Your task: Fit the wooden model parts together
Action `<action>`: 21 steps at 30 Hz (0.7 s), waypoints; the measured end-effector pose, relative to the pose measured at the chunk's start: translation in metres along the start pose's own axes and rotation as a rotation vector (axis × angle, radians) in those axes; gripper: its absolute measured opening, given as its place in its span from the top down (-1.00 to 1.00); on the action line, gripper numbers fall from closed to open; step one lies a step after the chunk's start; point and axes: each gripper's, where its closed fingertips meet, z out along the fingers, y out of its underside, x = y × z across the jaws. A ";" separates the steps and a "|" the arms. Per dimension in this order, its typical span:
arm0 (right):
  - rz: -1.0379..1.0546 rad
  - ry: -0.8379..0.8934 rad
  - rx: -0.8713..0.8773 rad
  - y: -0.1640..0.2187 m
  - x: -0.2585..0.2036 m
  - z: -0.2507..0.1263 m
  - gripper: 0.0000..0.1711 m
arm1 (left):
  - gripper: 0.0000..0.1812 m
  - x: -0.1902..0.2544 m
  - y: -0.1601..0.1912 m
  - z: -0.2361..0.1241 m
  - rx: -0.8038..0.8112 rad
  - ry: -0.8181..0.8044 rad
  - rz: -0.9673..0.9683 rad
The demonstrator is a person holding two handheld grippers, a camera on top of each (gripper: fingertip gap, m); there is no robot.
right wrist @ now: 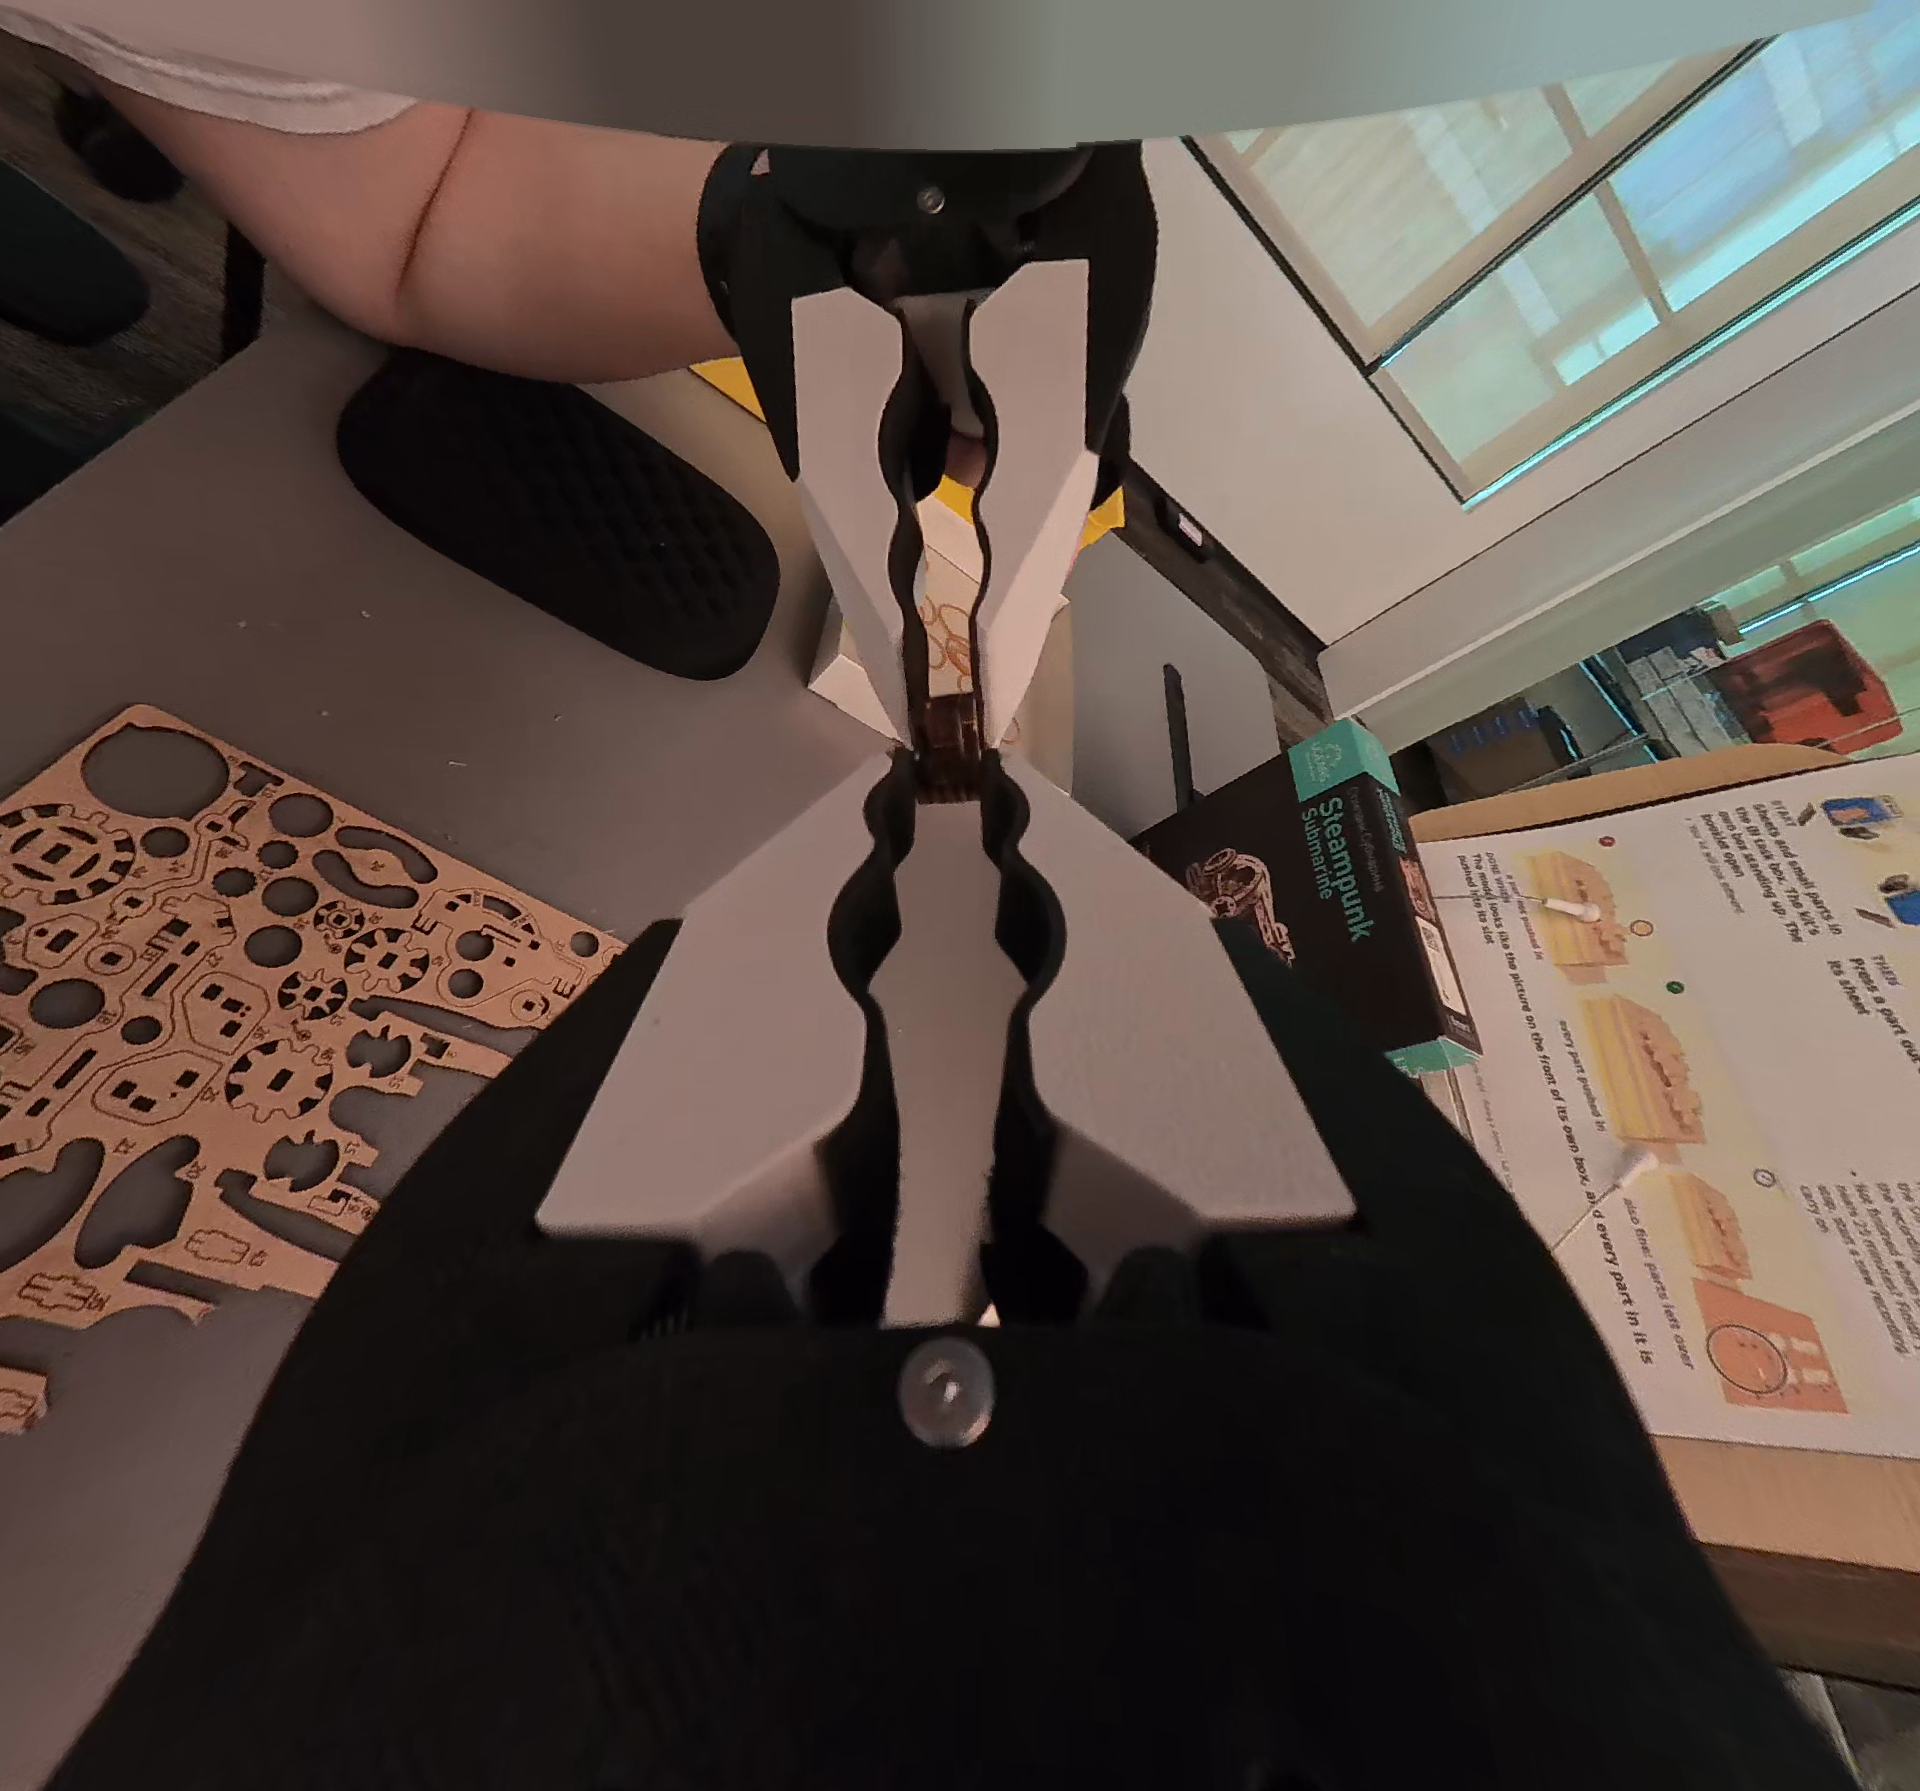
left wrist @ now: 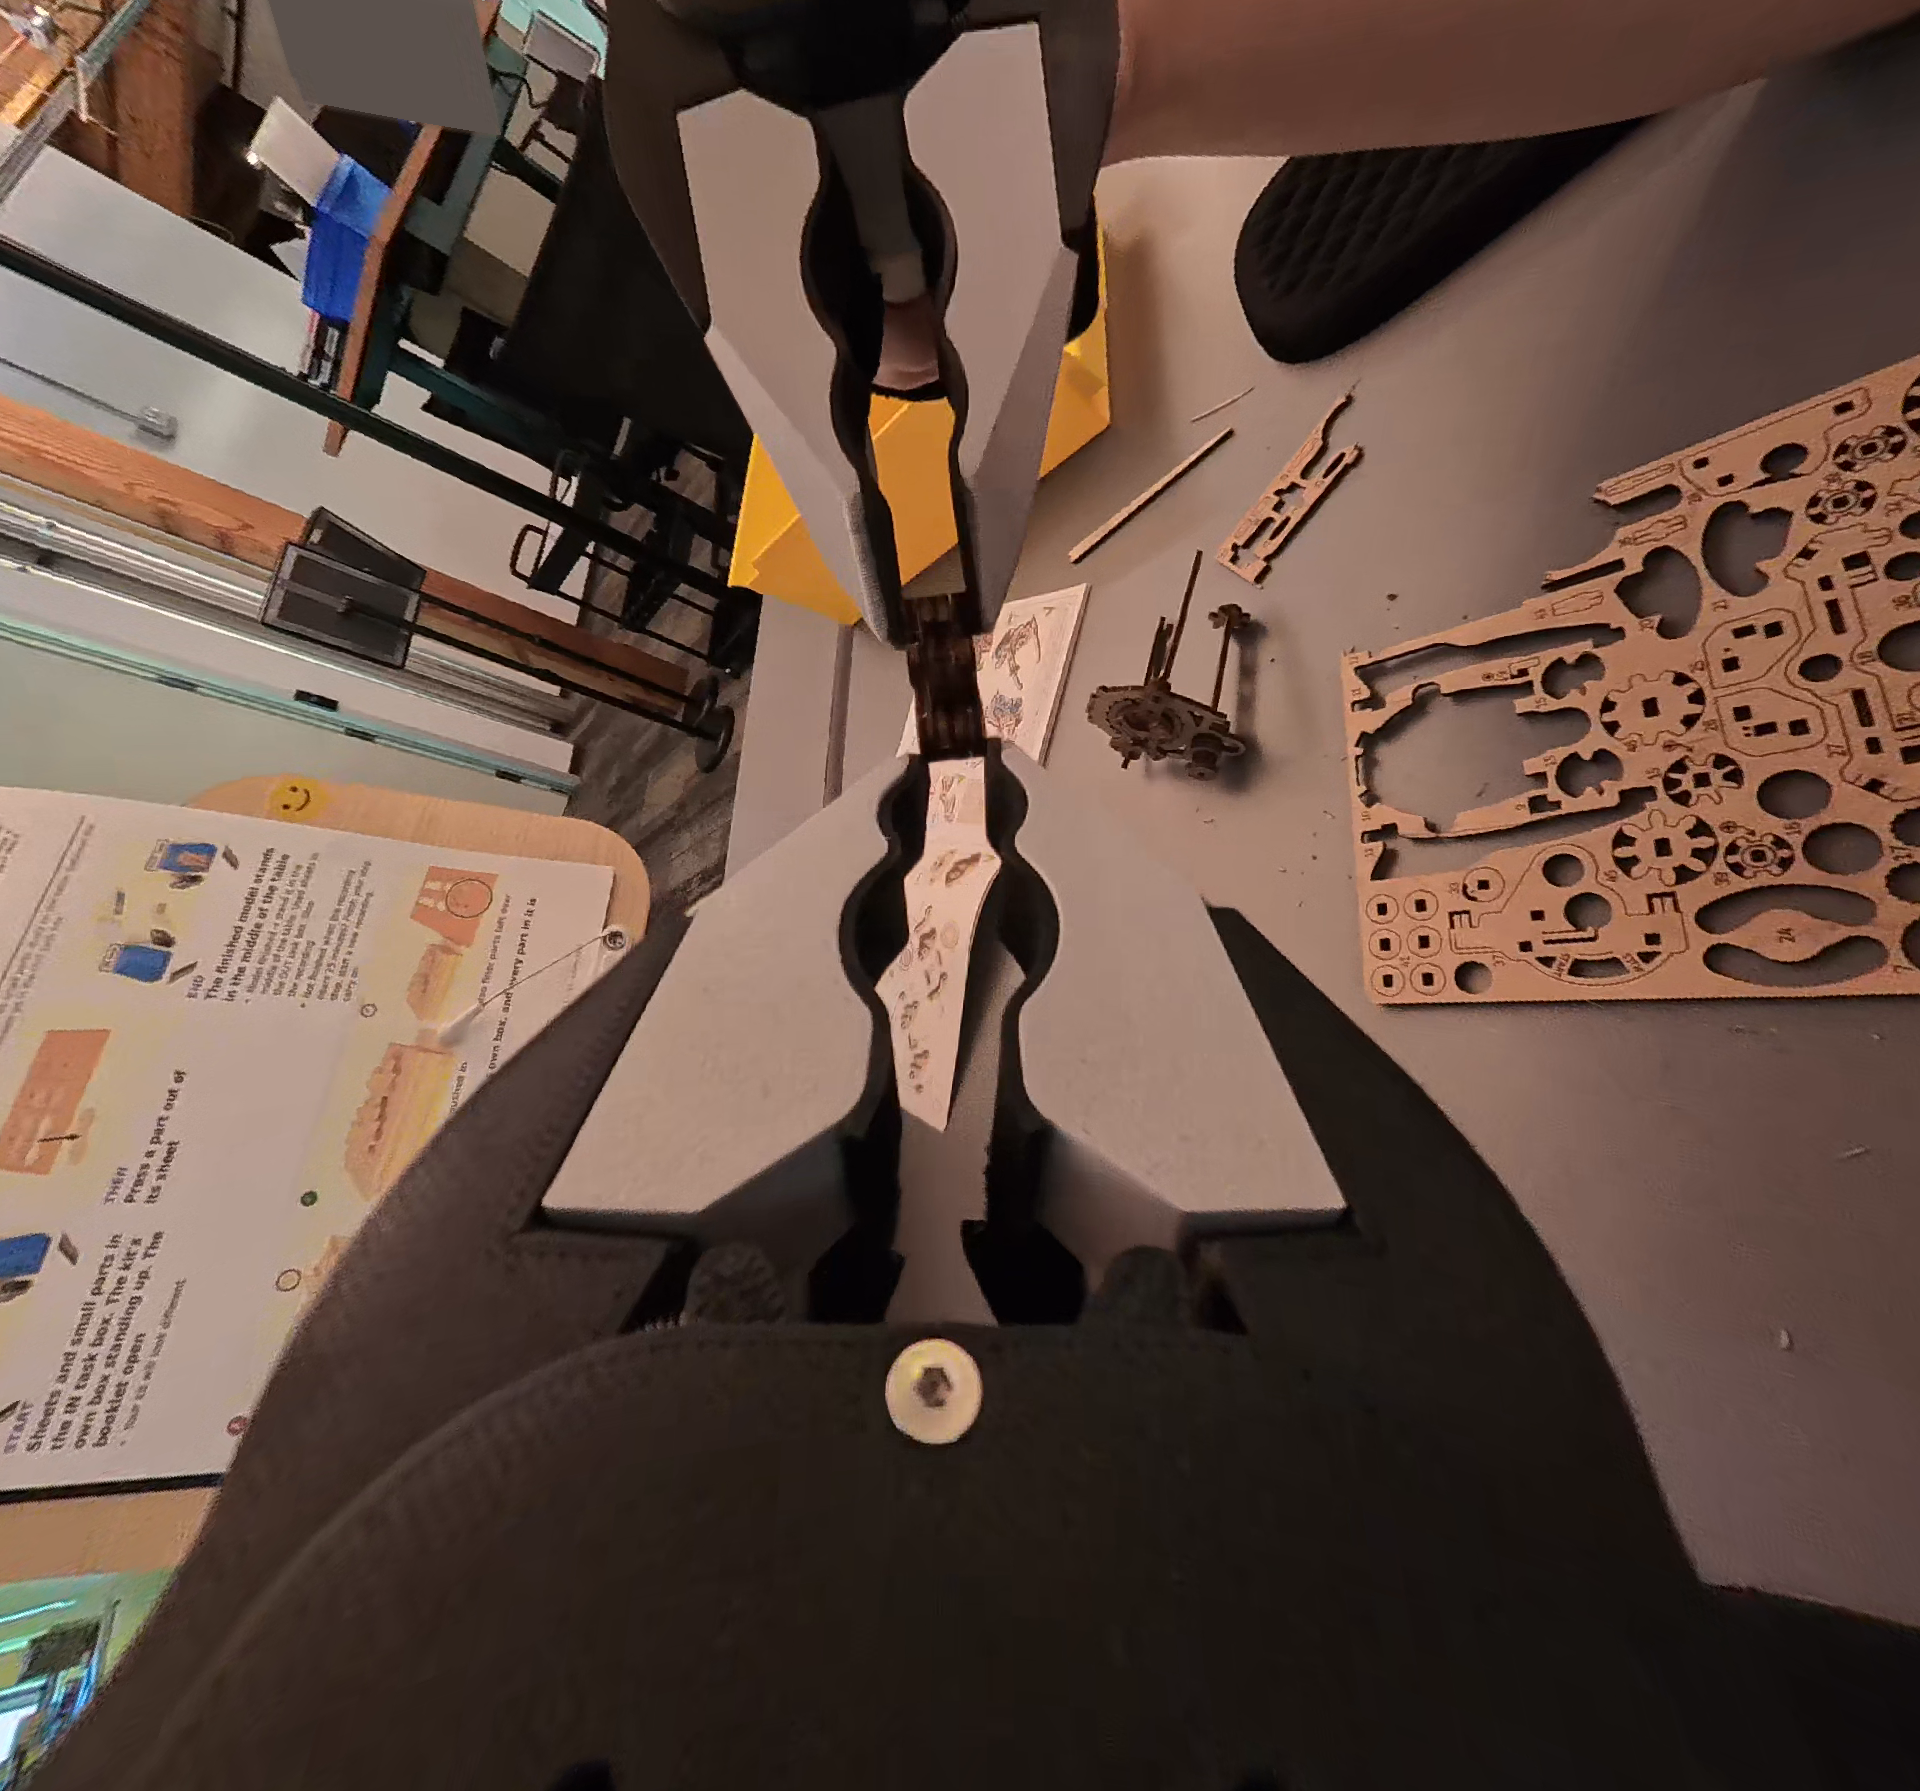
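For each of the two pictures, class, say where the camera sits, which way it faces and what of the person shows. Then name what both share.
Left wrist view: on the left gripper, facing along its fingers at the right gripper; a forearm shows.
Right wrist view: on the right gripper, facing the left gripper; a forearm shows.
Shared: the stacked wooden part both grippers pinch, the wooden sheet, the table.

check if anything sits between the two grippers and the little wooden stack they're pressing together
Nothing visible does. The left gripper and the right gripper both clamp the same small stack of wooden parts from opposite ends, tip to tip above the grey table. The gear assembly stands off to the side.
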 end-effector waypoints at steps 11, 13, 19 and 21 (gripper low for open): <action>0.010 0.024 -0.009 0.004 0.004 -0.002 0.86 | 0.90 -0.005 -0.002 0.002 0.017 -0.014 -0.057; -0.015 0.027 -0.025 0.004 0.004 -0.002 0.86 | 0.90 -0.005 -0.002 0.002 0.019 -0.013 -0.054; -0.017 0.035 -0.039 0.004 0.005 -0.001 0.86 | 0.90 -0.005 0.000 0.001 0.012 -0.013 -0.055; 0.056 0.050 0.003 0.001 0.012 -0.002 0.86 | 0.89 -0.013 -0.002 0.000 0.026 -0.067 -0.052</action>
